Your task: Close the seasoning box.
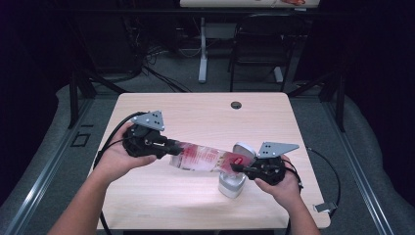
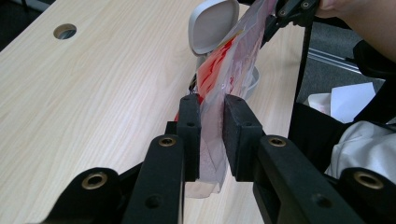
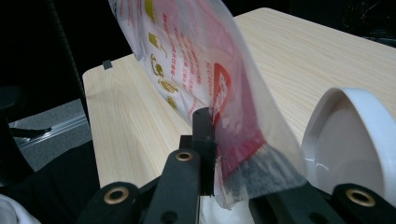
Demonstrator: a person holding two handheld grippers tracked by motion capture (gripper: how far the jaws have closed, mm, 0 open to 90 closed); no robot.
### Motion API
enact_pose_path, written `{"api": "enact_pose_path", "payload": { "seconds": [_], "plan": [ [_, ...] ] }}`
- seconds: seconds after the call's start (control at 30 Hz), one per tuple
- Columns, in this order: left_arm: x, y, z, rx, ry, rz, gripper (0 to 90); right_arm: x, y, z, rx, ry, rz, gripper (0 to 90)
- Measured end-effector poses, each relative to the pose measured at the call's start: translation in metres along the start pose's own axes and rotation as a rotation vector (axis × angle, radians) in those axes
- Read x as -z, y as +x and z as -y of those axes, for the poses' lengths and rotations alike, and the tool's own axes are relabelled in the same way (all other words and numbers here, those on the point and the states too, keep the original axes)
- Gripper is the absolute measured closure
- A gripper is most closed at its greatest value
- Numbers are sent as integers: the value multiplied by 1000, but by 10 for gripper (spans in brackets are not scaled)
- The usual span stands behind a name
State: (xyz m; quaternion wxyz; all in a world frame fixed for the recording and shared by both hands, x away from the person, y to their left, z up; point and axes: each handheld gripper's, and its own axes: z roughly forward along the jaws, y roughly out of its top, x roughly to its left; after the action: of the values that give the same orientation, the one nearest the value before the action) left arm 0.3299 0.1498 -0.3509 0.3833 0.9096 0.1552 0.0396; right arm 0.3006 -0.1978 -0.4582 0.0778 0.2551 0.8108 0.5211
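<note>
1 plastic bag (image 1: 205, 157); 1 white bin (image 1: 234, 181); 2 grippers; 1 table (image 1: 195, 112).

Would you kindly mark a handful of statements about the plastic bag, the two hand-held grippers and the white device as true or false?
1. The plastic bag is stretched between the left hand-held gripper and the right hand-held gripper. True.
2. The bag lies flat on the table. False: it is held up off the wood, hanging between the two grippers.
3. The bag carries red printing. True.
4. The white device stands at the far edge of the table, beside the cable hole. False: it stands near the front right, under the bag's right end.
5. The left gripper's jaws stand on either side of the bag's end. True, as the left gripper view shows.
</note>
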Motion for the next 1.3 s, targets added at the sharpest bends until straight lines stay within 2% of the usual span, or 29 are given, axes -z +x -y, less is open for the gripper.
{"api": "enact_pose_path", "payload": {
  "seconds": [0.43,0.9,1.3],
  "plan": [
    [-3,2,9,15,1,10,780,1,-1,2,2,-2,-11,831],
    [-9,6,26,38,-4,30,780,1,-2,2,4,-8,-27,813],
    [-11,9,44,80,-16,35,780,0,-2,3,0,-2,-34,779]
  ]
}}
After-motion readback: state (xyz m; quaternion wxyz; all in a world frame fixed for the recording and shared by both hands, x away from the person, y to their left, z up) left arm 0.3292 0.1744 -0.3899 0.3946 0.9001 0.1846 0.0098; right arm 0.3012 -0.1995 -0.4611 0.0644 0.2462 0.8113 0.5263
